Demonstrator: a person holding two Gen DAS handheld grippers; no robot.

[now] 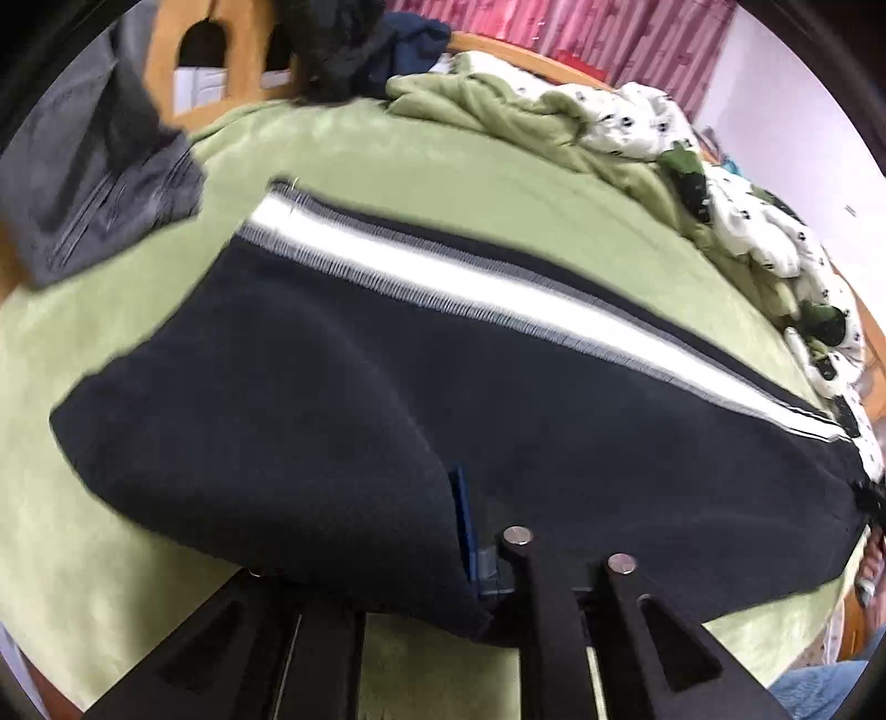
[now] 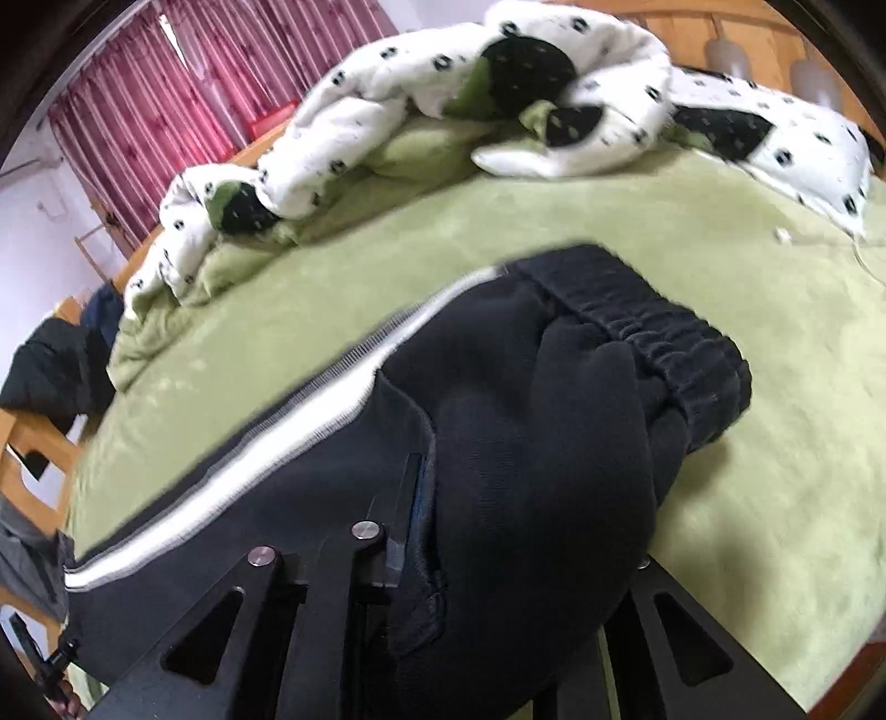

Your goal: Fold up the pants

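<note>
over the fuzzy green blanket (image 1: 138,387), both grippers (image 1: 470,531) (image 2: 426,498) pinch soft black white-striped pants (image 1: 332,387).

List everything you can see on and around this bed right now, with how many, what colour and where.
pants: one, black with a white side stripe, lifted over the bed, gripped at both ends
bed cover: one, green, spread under the pants
quilt: one, white with dark spots, green lining, bunched at the far edge
grey garment: one, on the bed's corner
curtain: one, pink-red, behind the bed
bed frame: one, wooden
left gripper: black, shut on the pants
right gripper: black, shut on the pants near the waistband
</note>
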